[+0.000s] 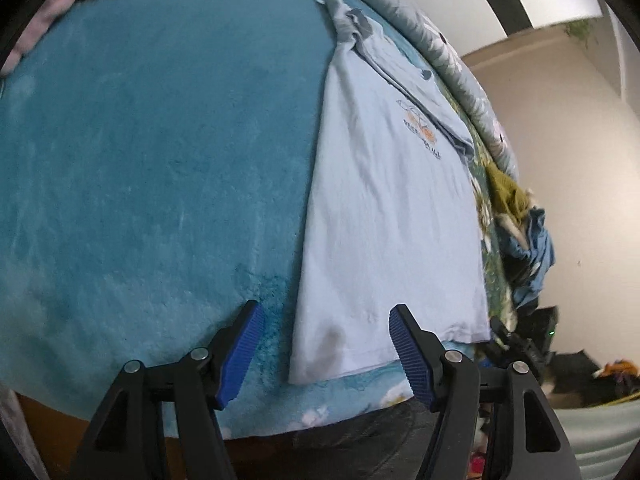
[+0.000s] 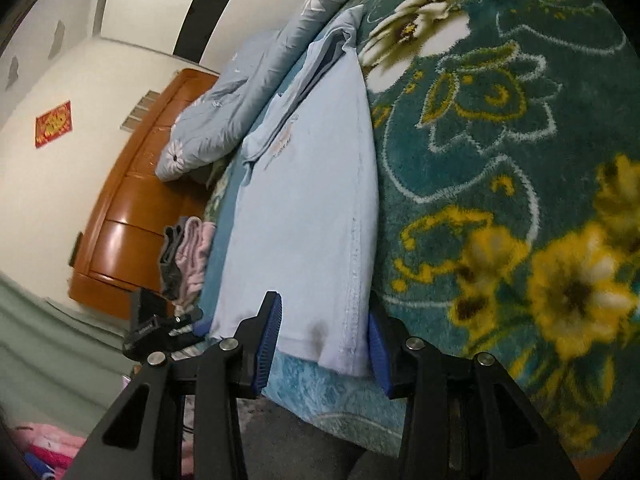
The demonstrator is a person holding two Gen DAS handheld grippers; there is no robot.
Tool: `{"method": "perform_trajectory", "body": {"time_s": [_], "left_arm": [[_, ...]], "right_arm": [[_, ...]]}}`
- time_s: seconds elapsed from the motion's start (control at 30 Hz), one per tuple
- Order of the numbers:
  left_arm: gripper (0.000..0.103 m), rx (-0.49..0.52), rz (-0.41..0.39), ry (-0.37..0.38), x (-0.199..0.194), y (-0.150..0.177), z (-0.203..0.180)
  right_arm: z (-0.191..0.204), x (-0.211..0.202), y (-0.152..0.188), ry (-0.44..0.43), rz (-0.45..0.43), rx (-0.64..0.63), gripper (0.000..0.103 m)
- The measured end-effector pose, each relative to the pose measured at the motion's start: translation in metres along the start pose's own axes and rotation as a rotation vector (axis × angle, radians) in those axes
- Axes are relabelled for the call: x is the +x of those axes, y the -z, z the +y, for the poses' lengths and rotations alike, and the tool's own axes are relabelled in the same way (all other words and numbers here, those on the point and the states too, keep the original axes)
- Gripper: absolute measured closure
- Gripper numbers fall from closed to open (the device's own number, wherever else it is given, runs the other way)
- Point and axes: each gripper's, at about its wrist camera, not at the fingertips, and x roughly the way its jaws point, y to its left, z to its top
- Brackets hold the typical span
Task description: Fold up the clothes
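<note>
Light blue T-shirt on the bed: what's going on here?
A person with two handheld grippers is folding the light blue T-shirt, which lies lengthwise on the teal blanket, sleeve side already folded in. Both grippers are at the hem end: left gripper and right gripper have open fingers around its bottom corners. Nothing is gripped yet.

Shirt logo (image 1: 420, 128) lettering blurred, unreadable. Pink fabric (image 1: 60, 4) cut off at upper left edge. Clothes heap (image 1: 524, 232) at right, smeared, items indistinct. Red wall sign (image 2: 54, 123) too small to read. Pink stuff (image 2: 44, 446) lower left, cropped.
</note>
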Motion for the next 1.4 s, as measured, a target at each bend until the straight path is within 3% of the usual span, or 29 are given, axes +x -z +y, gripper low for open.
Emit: {"method": "perform_trajectory", "body": {"time_s": [0.23,0.3,0.37,0.43,0.47,0.53,0.67,0.77,0.93,1.13,1.27,1.4], "left_arm": [[0.036,-0.05,0.052,0.098,0.007,0.007,0.003],[0.036,-0.081,0.043,0.119,0.007,0.006,0.007],[0.049,-0.1,0.034,0.106,0.007,0.007,0.009],[0.092,-0.128,0.026,0.074,0.008,0.008,0.016],[0.098,-0.149,0.026,0.081,0.009,0.008,0.02],[0.099,-0.185,0.014,0.106,0.01,0.012,0.028],[0.1,-0.16,-0.009,0.103,0.006,0.018,0.023],[0.1,-0.143,-0.008,0.108,-0.001,0.026,0.024],[0.1,-0.112,-0.02,0.186,-0.029,0.031,0.023],[0.1,-0.047,-0.152,0.322,-0.059,-0.047,-0.008],[0.1,-0.004,-0.218,0.32,-0.06,-0.122,-0.025],[0.1,-0.078,-0.238,0.276,-0.036,-0.206,-0.028]], "right_arm": [[-0.01,-0.007,0.0,-0.109,-0.039,0.051,0.063],[-0.012,-0.01,0.002,-0.115,-0.04,0.065,0.072],[-0.012,-0.007,0.004,-0.093,-0.031,0.073,0.085],[-0.011,-0.007,0.005,-0.069,-0.035,0.072,0.091],[-0.01,-0.008,0.006,-0.061,-0.047,0.074,0.095],[-0.009,-0.012,0.007,-0.041,-0.071,0.078,0.096],[-0.001,-0.025,0.013,-0.014,-0.091,0.057,0.098],[0.009,-0.033,0.022,-0.062,-0.079,0.021,0.098],[0.021,-0.048,0.027,-0.11,-0.082,-0.004,0.098],[0.058,-0.057,-0.048,-0.198,-0.159,-0.074,0.098],[0.088,-0.032,-0.122,-0.137,-0.176,-0.125,0.098],[0.09,0.001,-0.192,-0.072,-0.184,-0.08,0.098]]}}
